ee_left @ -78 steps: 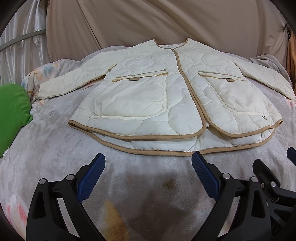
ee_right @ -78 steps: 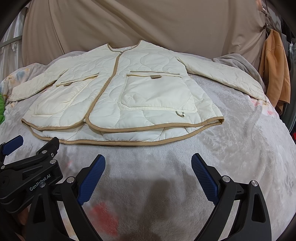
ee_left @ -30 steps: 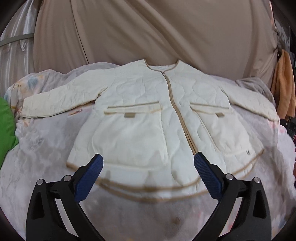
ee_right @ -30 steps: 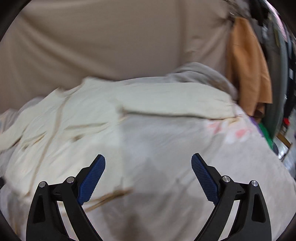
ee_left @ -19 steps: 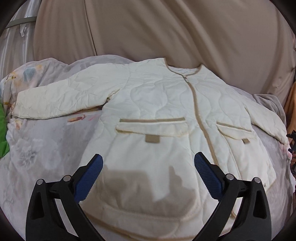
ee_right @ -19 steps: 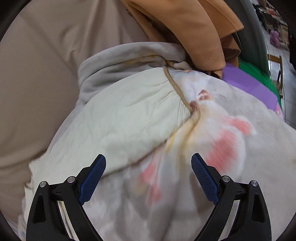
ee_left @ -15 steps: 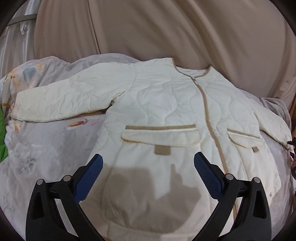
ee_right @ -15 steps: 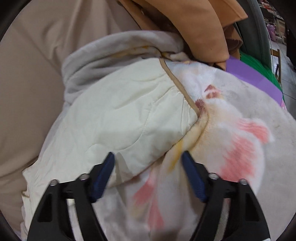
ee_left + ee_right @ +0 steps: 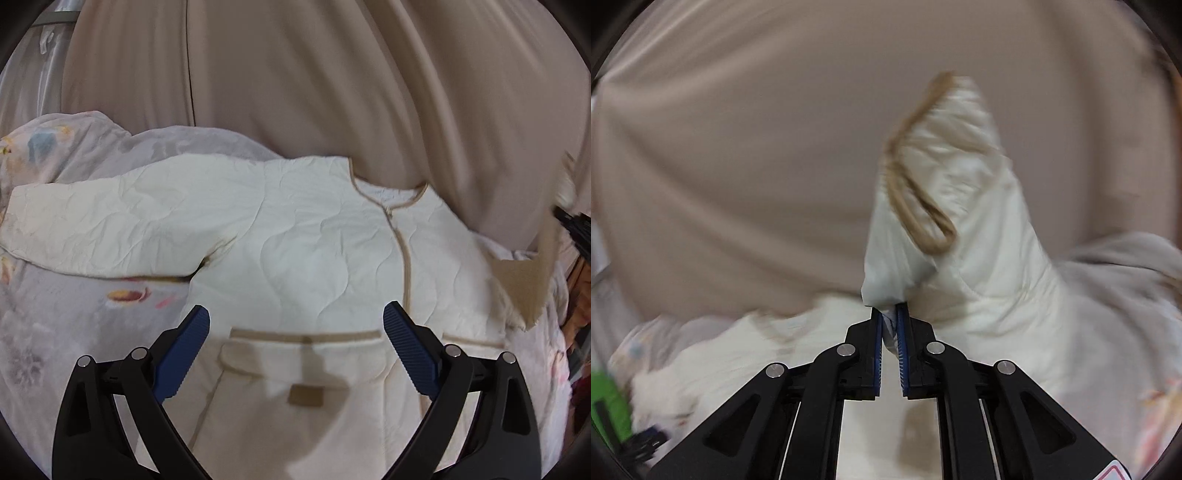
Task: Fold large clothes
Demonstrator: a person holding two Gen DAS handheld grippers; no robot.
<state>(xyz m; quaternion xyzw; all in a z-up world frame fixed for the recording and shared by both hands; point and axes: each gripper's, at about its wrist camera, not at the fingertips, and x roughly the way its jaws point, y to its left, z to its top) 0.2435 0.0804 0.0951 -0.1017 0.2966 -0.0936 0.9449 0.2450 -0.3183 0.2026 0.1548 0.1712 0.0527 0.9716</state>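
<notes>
A cream quilted jacket [image 9: 314,251] with tan trim lies front up on a grey floral blanket [image 9: 74,314]. Its left sleeve [image 9: 110,225] is spread out flat. My left gripper [image 9: 295,339] is open and empty above the left chest pocket [image 9: 303,354]. My right gripper [image 9: 889,325] is shut on the right sleeve [image 9: 960,229] near its tan cuff and holds it lifted off the bed. The raised sleeve also shows at the right edge of the left wrist view [image 9: 532,284].
A beige curtain [image 9: 332,92] hangs close behind the bed. A green cushion [image 9: 607,402] lies at the far left of the bed. The blanket's bunched grey edge [image 9: 1126,266] sits at the back right.
My right gripper has closed on the right sleeve and lifted it off the blanket. My left gripper has moved forward over the jacket, from the hem to the chest pocket.
</notes>
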